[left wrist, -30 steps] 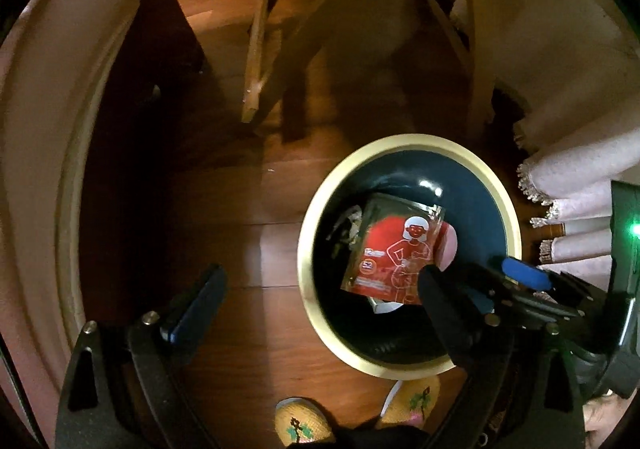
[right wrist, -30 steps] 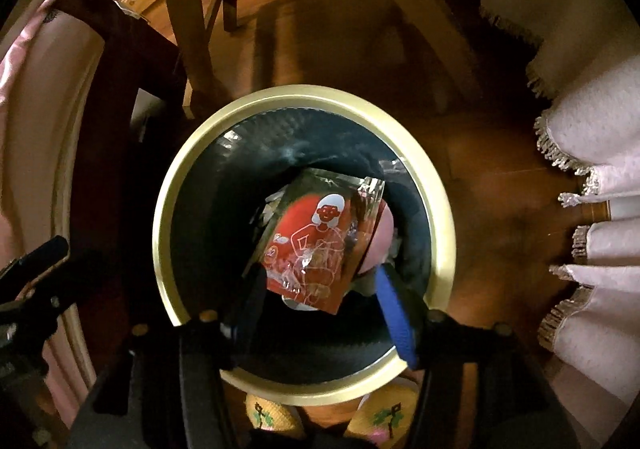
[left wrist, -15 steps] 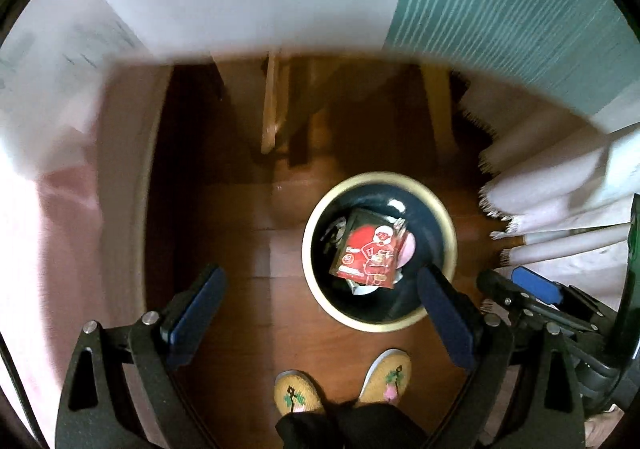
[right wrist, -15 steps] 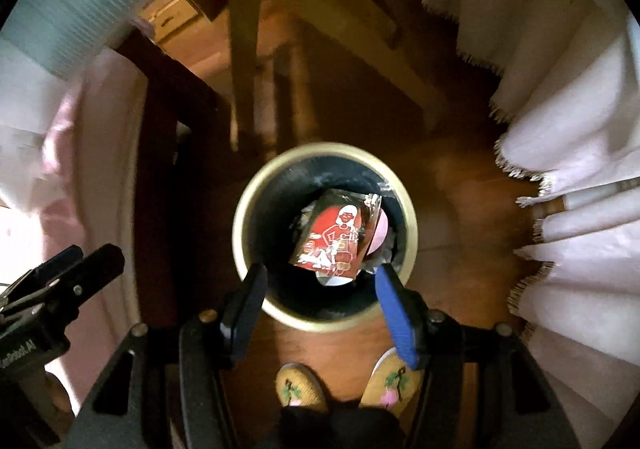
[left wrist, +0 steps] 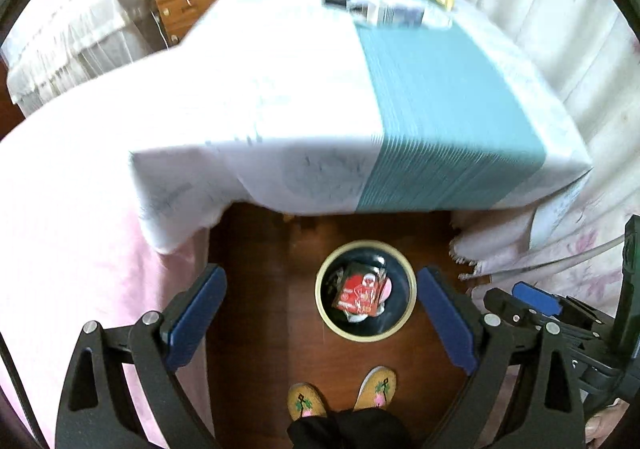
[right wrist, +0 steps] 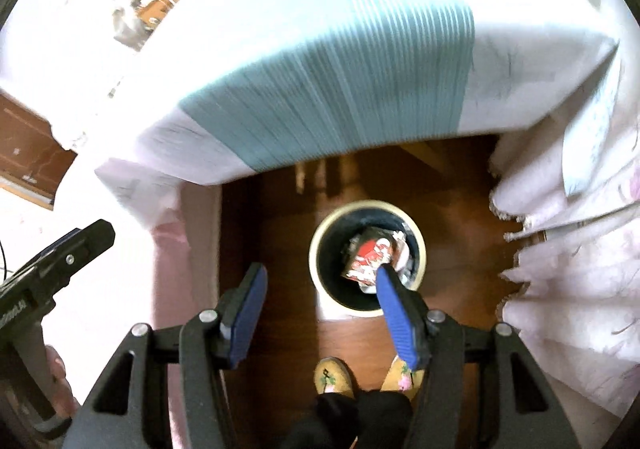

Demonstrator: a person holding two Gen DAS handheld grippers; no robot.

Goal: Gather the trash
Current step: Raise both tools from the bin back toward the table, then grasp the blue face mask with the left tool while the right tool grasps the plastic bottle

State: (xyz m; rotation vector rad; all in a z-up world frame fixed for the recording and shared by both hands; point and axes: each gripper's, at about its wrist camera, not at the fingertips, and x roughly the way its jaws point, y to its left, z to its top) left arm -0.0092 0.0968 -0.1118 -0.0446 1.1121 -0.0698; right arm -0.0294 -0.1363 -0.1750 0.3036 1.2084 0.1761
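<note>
Room: dark wood floor (left wrist: 264,329) under a surface (left wrist: 280,89) covered in a white cloth with a teal runner down it, pale fringed curtains on the right, wooden drawers at the back.

Left gripper (left wrist: 320,325): jaws spread wide, blue pads well apart, nothing between them, totally empty. It hangs well above the floor, pointing steeply down.

Surface clutter (left wrist: 384,5): small pile of blurry stuff at the far end of the runner. Can't tell what any of it is, but my guess is that's the next trash to grab.

Trash bin (left wrist: 366,335): round, dark inside with a pale rim, on the floor just beyond the person's yellow slippers (left wrist: 342,395), near the front edge of the surface.

Red wrapper (left wrist: 358,293): the task's thing, already lying in the bin on top of a few other scraps. So that piece looks done.

Right gripper (right wrist: 316,309): also open, maybe a bit past halfway, holding nothing. One blue pad lines up over the bin in its own view, but that's only perspective, it's well above the bin.

What could go wrong: both views are smeared, so reaching for the far pile at this pace could snag the cloth overhang and drag everything off. Also the far stuff is small and crinkly-looking, easy to pinch badly and drop short of the bin.
</note>
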